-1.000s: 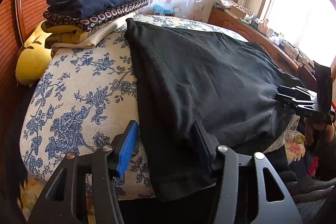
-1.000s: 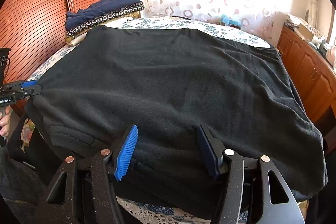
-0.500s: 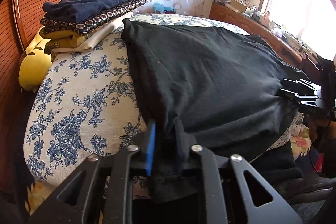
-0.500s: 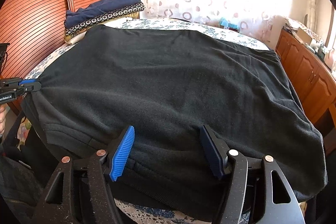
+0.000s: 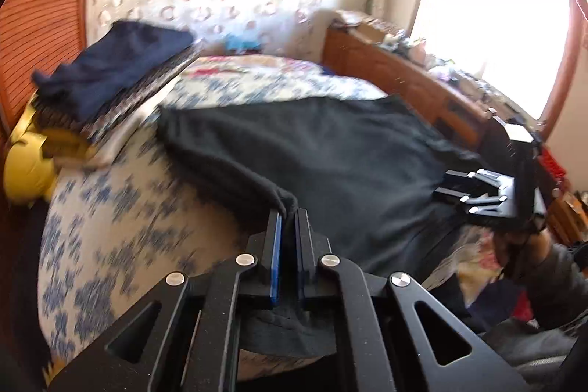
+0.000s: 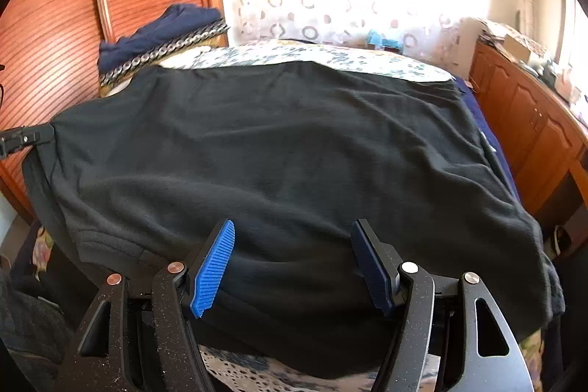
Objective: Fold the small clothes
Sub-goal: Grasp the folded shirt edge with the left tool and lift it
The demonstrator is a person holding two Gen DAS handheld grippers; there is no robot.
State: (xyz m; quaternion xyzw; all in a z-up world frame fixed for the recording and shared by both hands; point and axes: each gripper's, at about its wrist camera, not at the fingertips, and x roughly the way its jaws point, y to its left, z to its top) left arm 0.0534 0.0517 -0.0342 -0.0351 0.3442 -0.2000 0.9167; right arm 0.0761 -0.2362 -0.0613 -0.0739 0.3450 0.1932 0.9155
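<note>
A black garment lies spread over the bed's blue-flowered cover. My left gripper is shut on the garment's near left corner, which bunches up between the blue pads and is lifted off the cover. In the right wrist view the left gripper shows at the far left, pulling that corner taut. My right gripper stands open over the near hem of the black garment, its fingers wide apart on either side of the cloth. The right gripper shows at the garment's right edge in the left wrist view.
A stack of folded clothes sits at the bed's far left corner, above a yellow pillow. A ribbed wooden headboard runs along the left. A cluttered wooden dresser stands right of the bed under a bright window.
My left gripper has closed on the garment's corner and risen, lifting that edge off the cover. The right gripper has stayed open over the near hem, barely shifting.
</note>
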